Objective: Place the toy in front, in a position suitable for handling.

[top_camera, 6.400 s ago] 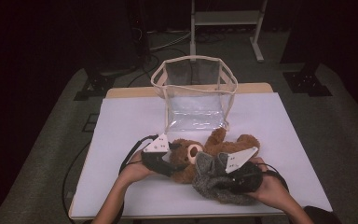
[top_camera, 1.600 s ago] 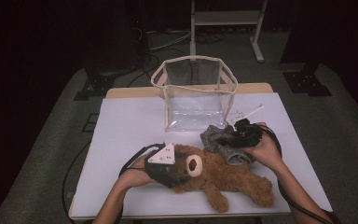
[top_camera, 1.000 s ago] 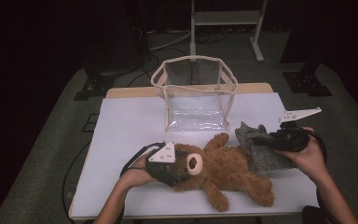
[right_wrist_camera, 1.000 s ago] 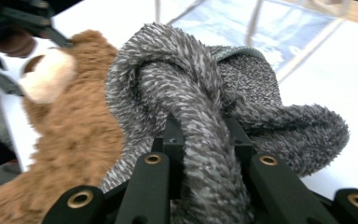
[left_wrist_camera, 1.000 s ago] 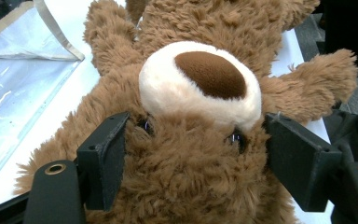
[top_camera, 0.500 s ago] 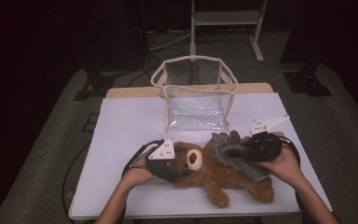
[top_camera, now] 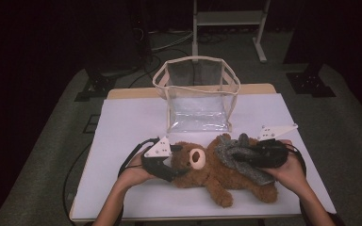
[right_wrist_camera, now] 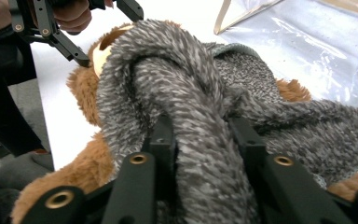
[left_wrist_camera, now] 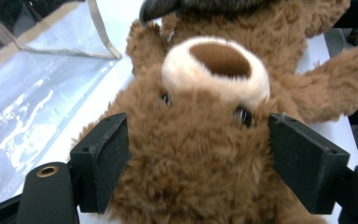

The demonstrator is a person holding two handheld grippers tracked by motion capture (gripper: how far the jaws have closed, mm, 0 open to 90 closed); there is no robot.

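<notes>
Two fuzzy things: plush bear (top_camera: 207, 172), knit garment (top_camera: 235, 157)

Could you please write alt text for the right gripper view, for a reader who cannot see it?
The right gripper is shut on a fuzzy grey knitted garment, draped over a brown teddy bear lying on the white table. A clear plastic bag lies behind, and the left gripper reaches the bear's head.

White-topped table (top_camera: 122, 117) with a wooden far edge stands on grey carpet (top_camera: 42, 160). Room beyond is dark. A pale metal stand (top_camera: 226, 19) and floor cables (top_camera: 169, 40) behind.
</notes>
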